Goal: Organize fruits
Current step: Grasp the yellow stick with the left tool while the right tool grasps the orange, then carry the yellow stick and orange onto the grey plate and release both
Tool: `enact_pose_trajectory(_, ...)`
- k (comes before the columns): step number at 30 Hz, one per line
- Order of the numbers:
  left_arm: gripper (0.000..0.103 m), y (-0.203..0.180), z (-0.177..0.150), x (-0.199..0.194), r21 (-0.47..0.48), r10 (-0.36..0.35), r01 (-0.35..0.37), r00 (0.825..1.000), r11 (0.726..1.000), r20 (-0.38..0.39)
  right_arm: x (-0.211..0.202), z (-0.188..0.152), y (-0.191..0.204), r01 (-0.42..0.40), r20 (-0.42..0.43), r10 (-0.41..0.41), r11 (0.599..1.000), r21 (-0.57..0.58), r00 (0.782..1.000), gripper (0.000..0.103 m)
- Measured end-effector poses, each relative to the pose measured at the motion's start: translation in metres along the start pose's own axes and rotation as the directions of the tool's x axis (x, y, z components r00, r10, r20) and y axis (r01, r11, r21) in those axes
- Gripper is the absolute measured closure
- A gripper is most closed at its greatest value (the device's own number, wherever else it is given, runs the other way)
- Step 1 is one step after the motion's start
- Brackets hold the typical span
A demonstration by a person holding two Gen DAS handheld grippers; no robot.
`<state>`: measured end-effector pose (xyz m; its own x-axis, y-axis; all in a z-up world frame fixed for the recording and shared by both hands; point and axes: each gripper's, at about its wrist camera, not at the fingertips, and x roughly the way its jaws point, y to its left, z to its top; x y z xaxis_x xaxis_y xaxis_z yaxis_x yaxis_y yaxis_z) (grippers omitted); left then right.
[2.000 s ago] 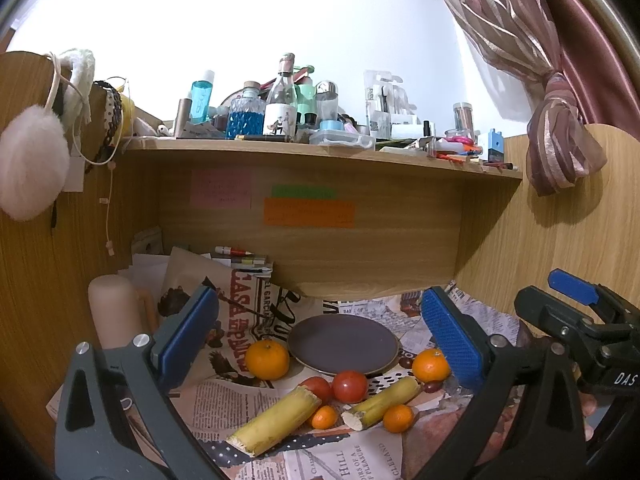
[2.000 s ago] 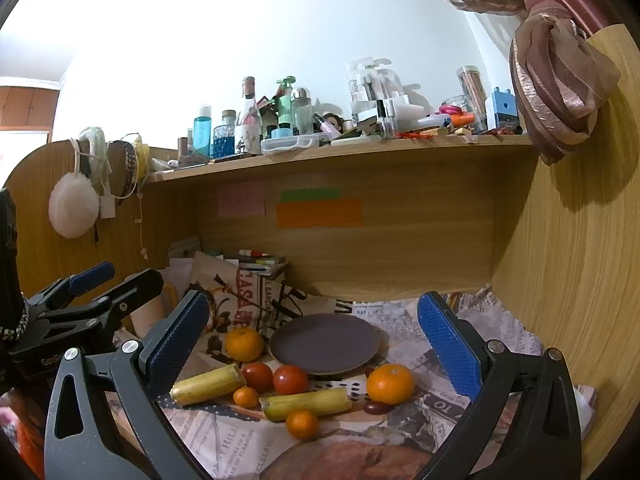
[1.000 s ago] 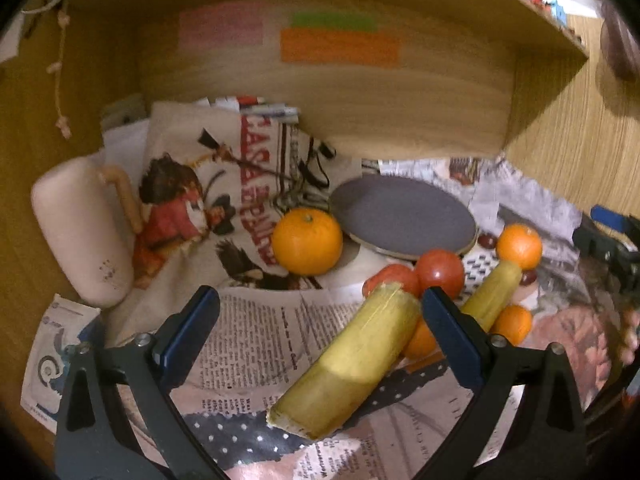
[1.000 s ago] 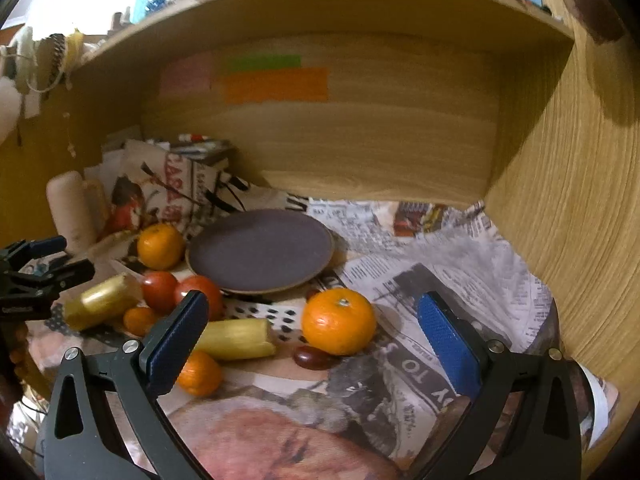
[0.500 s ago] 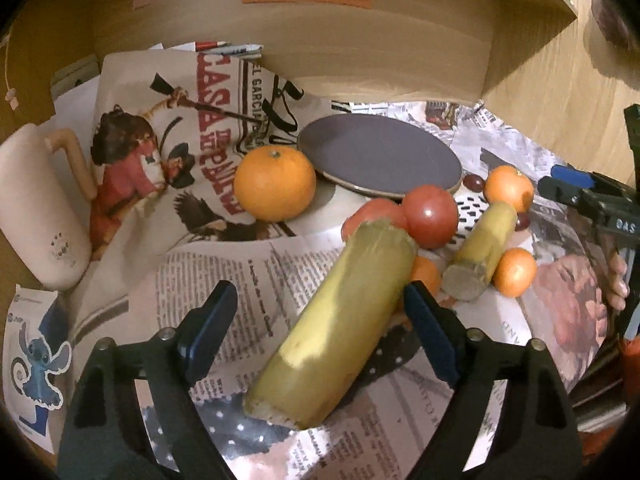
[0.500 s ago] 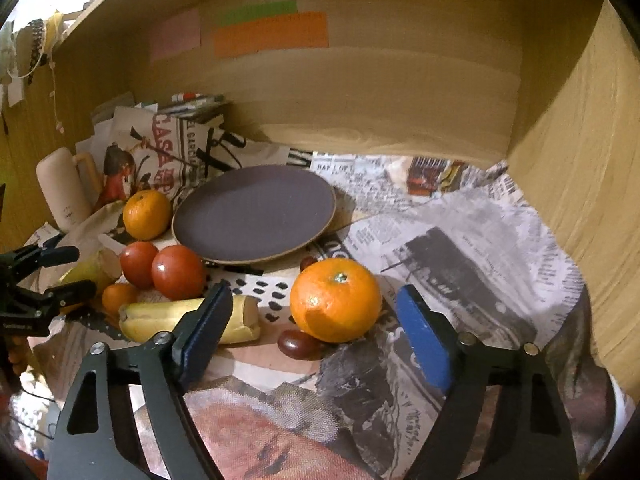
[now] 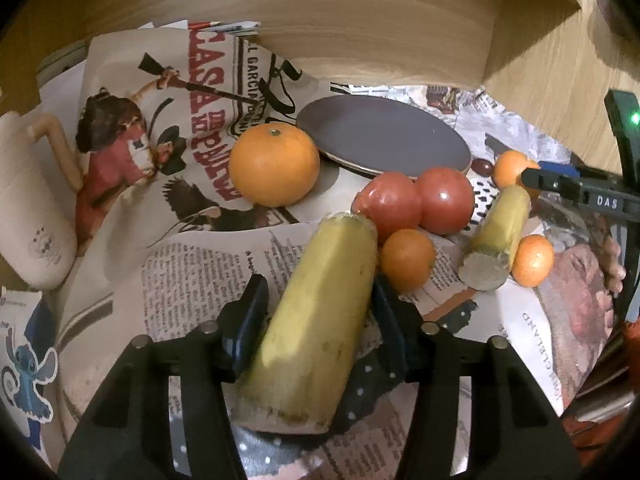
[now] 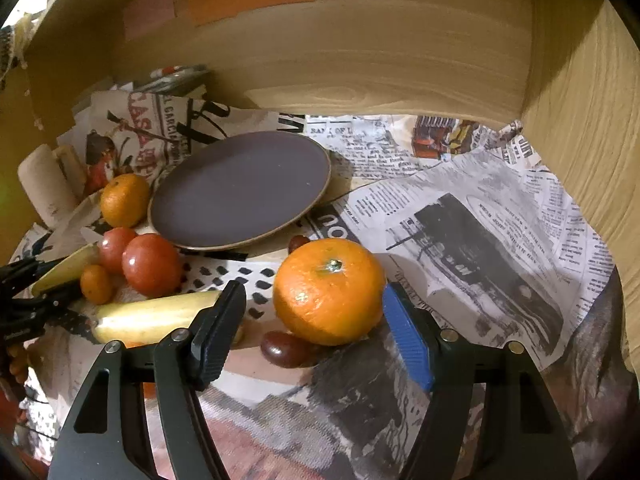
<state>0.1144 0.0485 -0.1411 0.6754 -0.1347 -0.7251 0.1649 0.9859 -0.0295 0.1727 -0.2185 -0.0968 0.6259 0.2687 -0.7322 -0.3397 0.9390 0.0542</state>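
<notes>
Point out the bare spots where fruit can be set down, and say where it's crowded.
The dark plate is bare. Open newspaper stretches right of the big orange to the wooden side wall. More lies left of the sugarcane piece, toward the cream mug. The tomatoes and small oranges below the plate are crowded.

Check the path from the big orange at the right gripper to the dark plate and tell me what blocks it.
Nothing visible blocks it. The big orange sits between the right gripper fingers, and only bare newspaper separates it from the dark plate. A small dark fruit lies just left of that line.
</notes>
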Motion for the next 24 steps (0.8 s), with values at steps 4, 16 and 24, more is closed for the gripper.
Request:
enact_pose_trajectory(4,0.049,-0.004,0.002,0.005,0.036,0.019,-0.019,1.000,0.999,-0.001,0.005,0.001,-0.001,0.021,-0.009,-0.021,1.000,-0.002,1.000,0.034)
enact_pose_trajectory(16,0.065,-0.003,0.006,0.008,0.051,0.033,-0.033,0.999,0.998,0.002,0.014,0.002,-0.005,0.077,-0.005,-0.077,0.997,-0.010,0.997,0.039)
enact_pose_trajectory(24,0.065,-0.003,0.010,-0.002,0.029,0.017,-0.017,1.000,0.999,0.021,0.010,0.001,-0.006,0.031,0.005,-0.032,0.999,0.006,0.999,0.040)
